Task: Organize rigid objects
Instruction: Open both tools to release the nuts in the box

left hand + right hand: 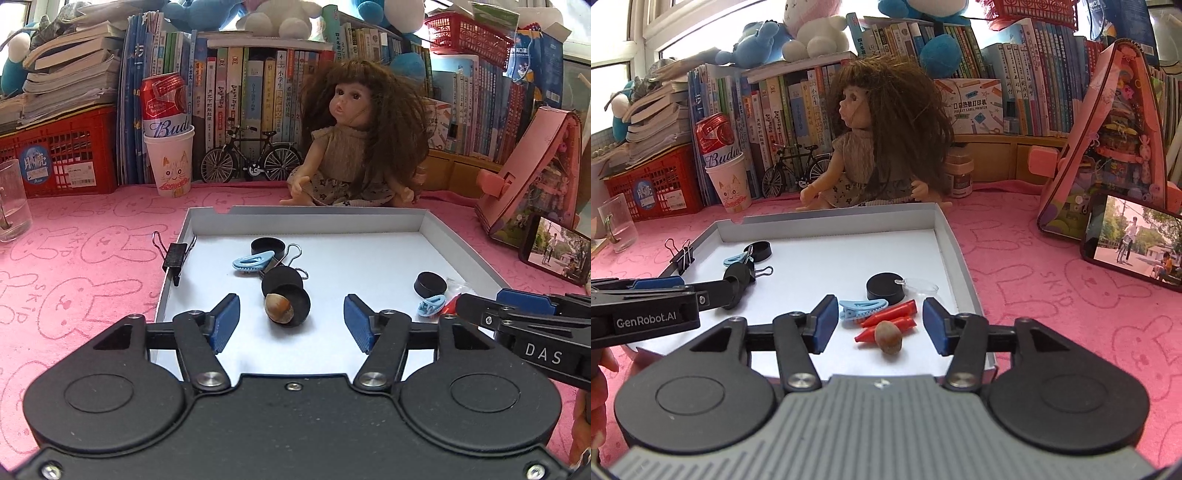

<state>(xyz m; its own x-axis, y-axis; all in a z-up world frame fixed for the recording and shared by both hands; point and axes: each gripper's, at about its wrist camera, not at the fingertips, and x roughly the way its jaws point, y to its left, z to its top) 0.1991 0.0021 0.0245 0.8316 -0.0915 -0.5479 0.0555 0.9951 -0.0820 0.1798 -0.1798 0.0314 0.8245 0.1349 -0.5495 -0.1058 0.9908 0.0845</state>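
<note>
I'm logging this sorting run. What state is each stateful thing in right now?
Left gripper: open, nothing held; a nut lies between its fingers.
Right gripper: open, nothing held; a second nut between its fingers.
Tray: lidless, holding small items.
Binder clip: clamped on the tray's left wall.
Can: upright in a paper cup.
Phone: screen on.
Doll: seated behind the tray.

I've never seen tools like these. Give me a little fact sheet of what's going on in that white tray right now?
container: shallow white cardboard tray on pink rabbit-print cloth
left gripper: open, brown nut lying between its blue pads on a black round cap
right gripper: open, second brown nut between its pads, beside red cone-shaped pieces
also in tray: light blue hair clips, black binder clip on the rim
</note>
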